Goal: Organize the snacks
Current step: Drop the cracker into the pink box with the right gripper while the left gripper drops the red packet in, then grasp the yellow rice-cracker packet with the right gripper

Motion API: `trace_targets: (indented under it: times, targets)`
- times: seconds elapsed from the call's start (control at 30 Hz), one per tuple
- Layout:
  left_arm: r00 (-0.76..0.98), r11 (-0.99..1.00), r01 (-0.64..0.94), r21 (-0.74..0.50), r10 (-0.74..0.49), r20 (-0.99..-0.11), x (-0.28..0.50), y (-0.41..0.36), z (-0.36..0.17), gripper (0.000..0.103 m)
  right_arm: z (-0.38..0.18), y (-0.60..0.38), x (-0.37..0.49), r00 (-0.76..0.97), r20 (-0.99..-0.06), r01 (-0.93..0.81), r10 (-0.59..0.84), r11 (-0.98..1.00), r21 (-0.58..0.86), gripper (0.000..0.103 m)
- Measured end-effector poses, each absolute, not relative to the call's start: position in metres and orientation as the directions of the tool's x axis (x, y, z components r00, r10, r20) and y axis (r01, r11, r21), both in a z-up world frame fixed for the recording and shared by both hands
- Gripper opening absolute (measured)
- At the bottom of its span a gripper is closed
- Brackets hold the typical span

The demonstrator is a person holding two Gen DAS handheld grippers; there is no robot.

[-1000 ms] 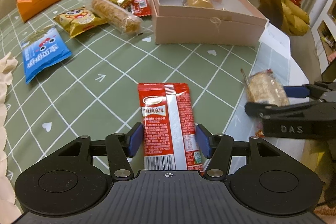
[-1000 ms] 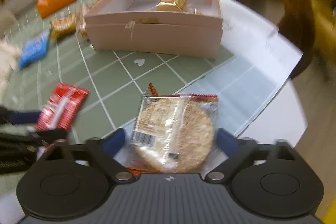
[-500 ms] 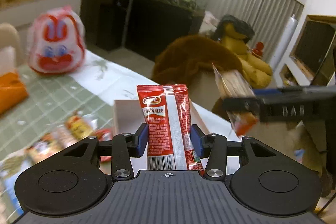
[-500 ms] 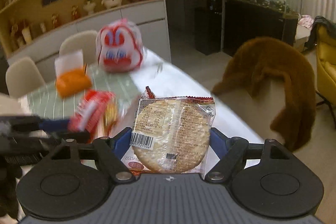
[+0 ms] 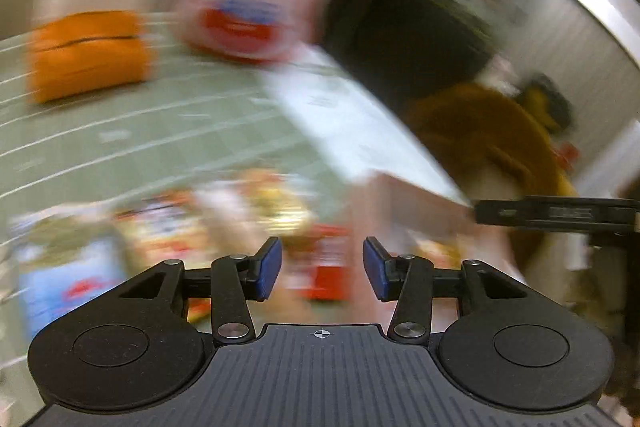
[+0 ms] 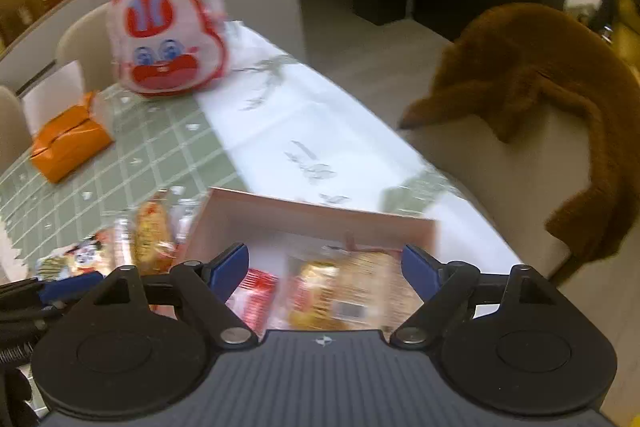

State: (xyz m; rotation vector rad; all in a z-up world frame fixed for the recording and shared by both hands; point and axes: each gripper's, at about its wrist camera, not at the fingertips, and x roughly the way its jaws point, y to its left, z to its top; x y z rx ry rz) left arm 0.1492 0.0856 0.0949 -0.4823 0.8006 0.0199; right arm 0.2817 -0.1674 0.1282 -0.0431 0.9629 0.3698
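Observation:
Motion blurs the left wrist view. My left gripper [image 5: 321,269] stands open, with no packet between its blue pads. My right gripper [image 6: 325,267] hangs over the pink box [image 6: 312,211], its jaws opening and gripping nothing. Down in the box lie the red packet [image 6: 256,291] and the round cracker packet [image 6: 360,287], beside a golden snack [image 6: 316,273]. The left gripper's fingers [image 6: 68,287] show just left of the box. A finger of the right gripper [image 5: 520,214] crosses the left wrist view at the right.
Several loose snack packets [image 6: 148,239] lie on the green checked cloth left of the box, with a blue packet [image 5: 68,287] nearer me. An orange tissue box [image 6: 68,143] and a rabbit-face bag [image 6: 168,35] stand further back. A fur-draped chair [image 6: 540,75] is at the right.
Both grippers lifted their packets off the table and carried them toward the box. The red packet and the cracker packet have left the jaws and now lie in the box.

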Motion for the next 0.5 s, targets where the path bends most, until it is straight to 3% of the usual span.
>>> trace_targets:
  times: [0.07, 0.2, 0.5]
  targets:
    - [0.674, 0.879, -0.289, -0.378, -0.093, -0.733, 0.132, 0.103, 0.081, 0.050, 0.131, -0.138, 0.282, 0.481, -0.805, -0.390, 0.347, 0.907, 0.157, 0.088]
    - [0.631, 0.856, -0.345, -0.386, -0.093, -0.770, 0.099, 0.117, 0.059, 0.048, 0.124, -0.068, 0.288, 0.383, -0.823, -0.499, 0.420, 0.843, 0.198, 0.089]
    - [0.621, 0.833, -0.367, -0.415, -0.112, -0.776, 0.050, 0.134, 0.052, 0.044, 0.067, 0.030, 0.343, 0.305, -0.902, -0.507, 0.304, 0.854, 0.117, 0.089]
